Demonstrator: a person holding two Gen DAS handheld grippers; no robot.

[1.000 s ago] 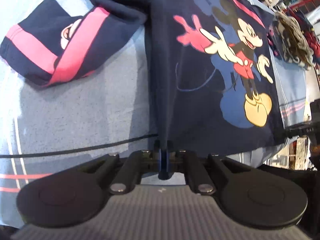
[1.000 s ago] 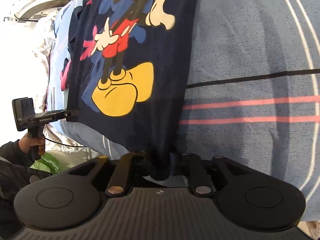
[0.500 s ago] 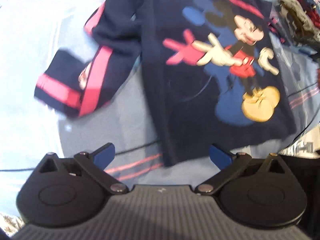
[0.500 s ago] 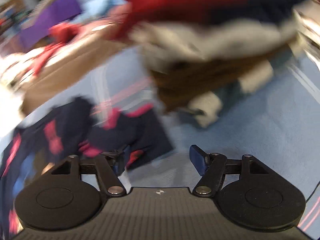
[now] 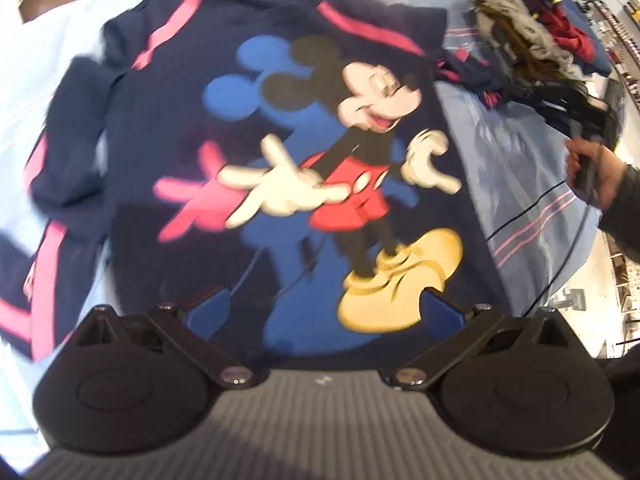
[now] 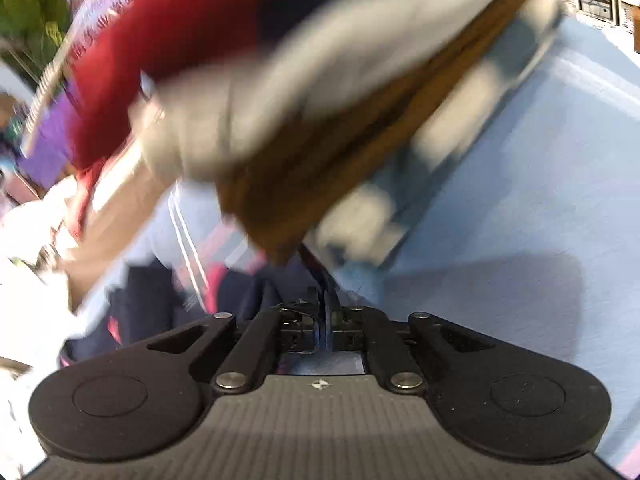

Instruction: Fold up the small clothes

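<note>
**Sweatshirt lies flat ahead of the left tongs; right tongs pinched on cloth at its sleeve side**

The navy sweatshirt (image 5: 304,152) lies face up on the light blue striped cover (image 5: 516,184), directly ahead of the left gripper (image 5: 324,312). Its hem is the nearest edge, just under and between the spread blue fingertips (image 5: 208,312); its neckline is the far end. So the long axis of the garment runs straight away from these tongs, collar to hem. One sleeve (image 5: 68,160) is bunched off to the left side of the tongs, pink stripes showing. The left jaws stand wide apart and hold nothing.

The right gripper (image 6: 325,320) has its jaws pressed together with a thin dark strip rising from between them, probably an edge of navy cloth; the blur leaves it uncertain which garment that belongs to. Navy and pink cloth (image 6: 160,296) lies just ahead and to its left, and a heap of red, grey and brown clothes (image 6: 304,92) looms beyond it. In the left wrist view the right hand (image 5: 600,176) sits off to the right of the sweatshirt, near that same heap (image 5: 532,28).

Judging by this layout, the left tongs are nearer the hem and the left sleeve, the right tongs nearer the right sleeve.

No readable writing, brand or label shows; the only marking is the cartoon mouse print (image 5: 360,152) on the chest.
</note>
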